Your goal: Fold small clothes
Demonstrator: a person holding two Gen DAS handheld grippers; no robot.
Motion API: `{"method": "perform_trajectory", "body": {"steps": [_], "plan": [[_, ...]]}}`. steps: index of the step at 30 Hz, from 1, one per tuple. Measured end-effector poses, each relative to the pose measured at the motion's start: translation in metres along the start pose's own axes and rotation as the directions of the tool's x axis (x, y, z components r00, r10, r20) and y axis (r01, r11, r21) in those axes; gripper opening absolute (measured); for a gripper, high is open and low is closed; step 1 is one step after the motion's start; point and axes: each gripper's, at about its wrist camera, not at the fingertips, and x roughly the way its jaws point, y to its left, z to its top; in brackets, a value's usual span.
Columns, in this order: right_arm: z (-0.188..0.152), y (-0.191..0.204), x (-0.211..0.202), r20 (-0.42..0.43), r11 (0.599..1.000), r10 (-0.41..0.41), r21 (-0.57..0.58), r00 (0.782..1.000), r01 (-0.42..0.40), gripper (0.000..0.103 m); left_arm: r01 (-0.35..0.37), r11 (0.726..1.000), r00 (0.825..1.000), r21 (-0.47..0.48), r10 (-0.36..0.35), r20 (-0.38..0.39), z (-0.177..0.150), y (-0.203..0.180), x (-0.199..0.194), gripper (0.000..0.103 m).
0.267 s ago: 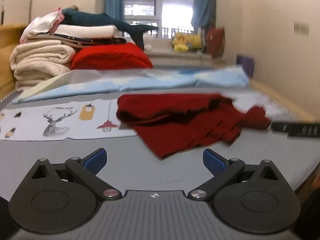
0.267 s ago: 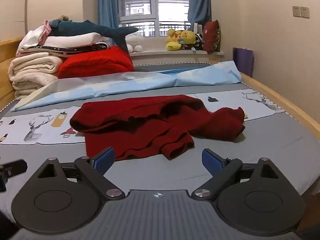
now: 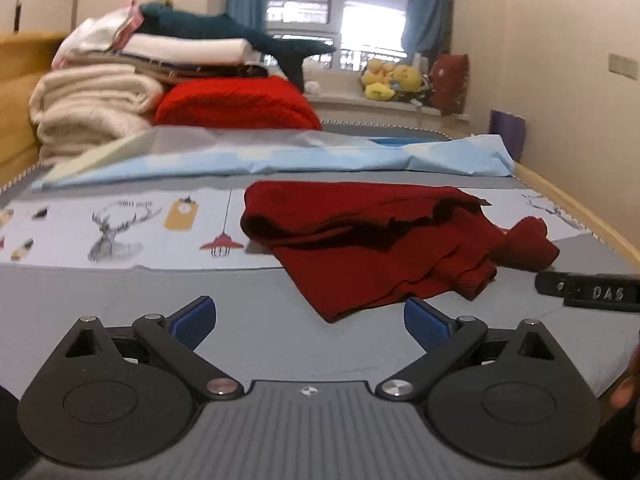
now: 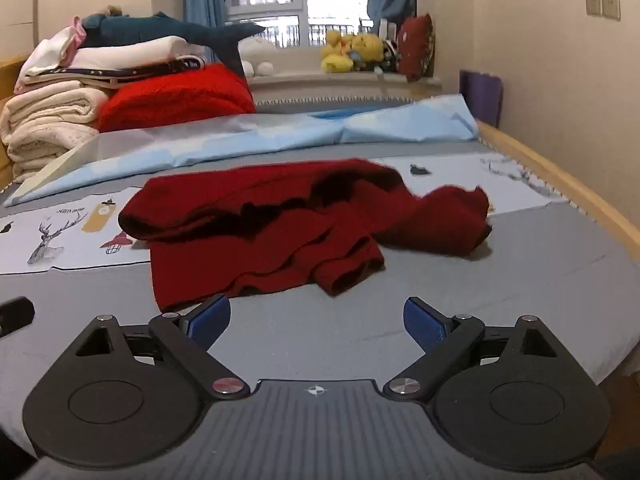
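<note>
- Both tongs stand apart and empty: left gripper (image 3: 310, 322), right gripper (image 4: 316, 320).
- Flatten the crumpled dark red sweater (image 4: 264, 228) on the bed (image 4: 520, 280) before folding.
- Pinch one fabric layer at the near hem.

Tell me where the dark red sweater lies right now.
The dark red sweater lies crumpled mid-bed on the grey sheet, ahead of both open tongs, before the light blue cover.

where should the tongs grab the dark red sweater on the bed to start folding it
Probably best to take the dark red sweater by its near hem corner, coming in low from the near edge of the bed. That corner lies flat and single-layered just ahead of the open right tongs, while the middle is bunched into folds and the sleeve is crumpled.
</note>
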Motion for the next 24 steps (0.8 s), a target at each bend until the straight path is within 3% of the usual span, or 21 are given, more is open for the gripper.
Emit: {"method": "perform_trajectory", "body": {"steps": [5, 8, 11, 13, 16, 24], "plan": [[0.012, 0.017, 0.009, -0.016, 0.999, 0.010, -0.040, 1.000, -0.011, 0.094, -0.017, 0.997, 1.000, 0.077, 0.017, 0.003, 0.019, -0.010, 0.001, 0.101], [0.016, 0.027, 0.006, -0.022, 0.999, 0.025, -0.030, 0.999, -0.025, 0.092, -0.005, 0.997, 1.000, 0.071, 0.006, -0.006, 0.027, -0.011, 0.008, 0.101], [0.010, 0.015, 0.002, -0.008, 0.999, 0.040, -0.010, 0.999, -0.040, 0.091, 0.002, 0.997, 0.999, 0.075, -0.006, 0.042, 0.003, -0.017, 0.015, 0.101], [0.006, 0.014, 0.001, 0.001, 0.999, 0.034, -0.016, 0.999, -0.034, 0.091, -0.009, 0.997, 1.000, 0.082, 0.008, 0.009, -0.011, -0.019, 0.022, 0.101], [0.000, 0.015, 0.007, -0.018, 0.999, 0.009, -0.040, 1.000, -0.010, 0.091, 0.027, 1.000, 0.998, 0.012, -0.026, -0.053, -0.015, -0.018, 0.028, 0.100], [0.002, 0.019, 0.016, -0.039, 1.000, 0.009, -0.009, 0.999, -0.010, 0.089, 0.055, 0.998, 0.998, 0.020, -0.055, -0.038, -0.014, -0.018, 0.029, 0.100]]}}
